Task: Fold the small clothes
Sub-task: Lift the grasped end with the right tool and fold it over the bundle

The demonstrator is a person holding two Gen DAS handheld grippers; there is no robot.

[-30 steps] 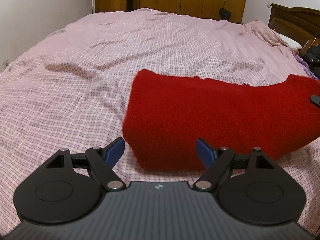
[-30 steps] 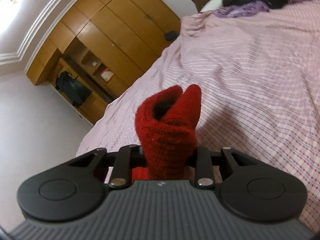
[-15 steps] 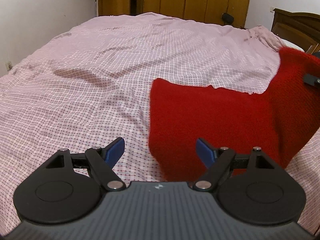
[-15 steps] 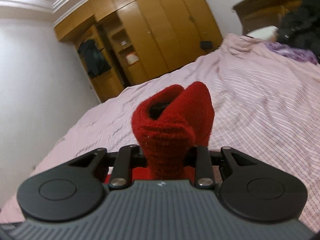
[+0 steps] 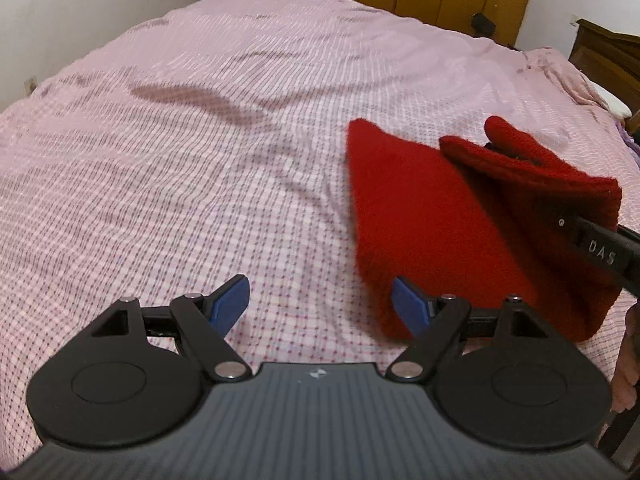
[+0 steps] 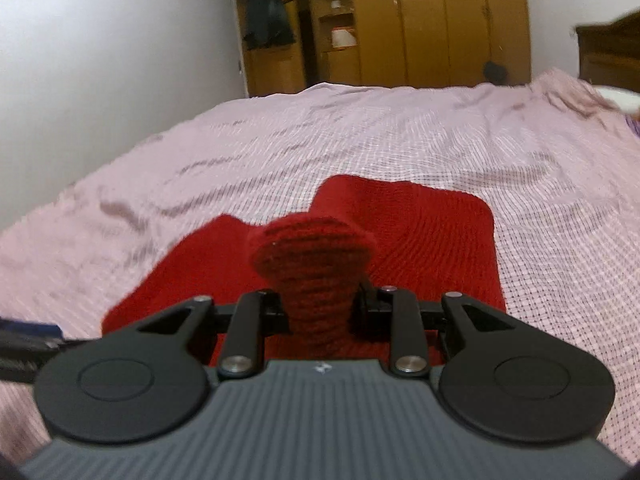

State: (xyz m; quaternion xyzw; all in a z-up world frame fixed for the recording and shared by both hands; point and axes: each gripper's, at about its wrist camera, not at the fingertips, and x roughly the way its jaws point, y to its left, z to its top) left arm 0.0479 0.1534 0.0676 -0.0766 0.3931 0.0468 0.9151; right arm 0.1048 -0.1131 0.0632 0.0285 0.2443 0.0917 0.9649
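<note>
A red knitted garment lies on the pink checked bedspread, right of centre in the left wrist view. My left gripper is open and empty, low over the bedspread just left of the garment's near edge. My right gripper is shut on a bunched end of the red garment and holds it over the flat part. In the left wrist view the lifted end is doubled over the rest, with the right gripper's black finger at the frame's right edge.
A white wall runs along the bed's left side. Wooden wardrobes stand beyond the far end. A dark wooden headboard and a pillow are at the far right. The bedspread is wrinkled at left.
My right gripper has carried the held end of the red garment leftward and over the flat part, folding it. My left gripper has shifted left, so the garment sits further right in its view.
</note>
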